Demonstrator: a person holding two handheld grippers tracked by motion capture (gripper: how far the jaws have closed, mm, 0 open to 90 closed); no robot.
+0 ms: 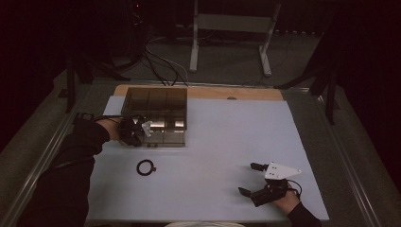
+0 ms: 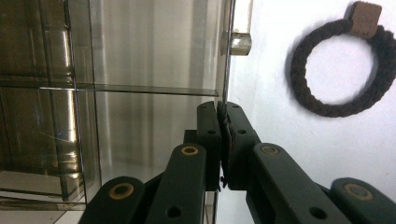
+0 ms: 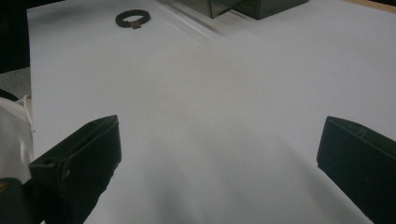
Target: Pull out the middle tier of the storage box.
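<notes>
The left hand-held gripper (image 2: 223, 140) has its 2 jaws pinched tight on the thin front edge of the clear lid of the smoky compartment box (image 1: 156, 116), which sits at the far left of the white surface (image 1: 213, 156); the lid's small clear tab (image 2: 237, 41) shows just beyond the jaws. The right hand-held gripper (image 1: 255, 179) rests near the front right with its jaws wide apart and nothing between them. A dark braided bracelet (image 1: 146, 168) lies flat on the surface just in front of the box, apart from both. The step in hand looks like opening the lid, so the grip should stay square on that thin edge and swing it along the hinge arc, not pull straight, or the light box may slide or tip. The free gripper could brace the box if it shifts.
</notes>
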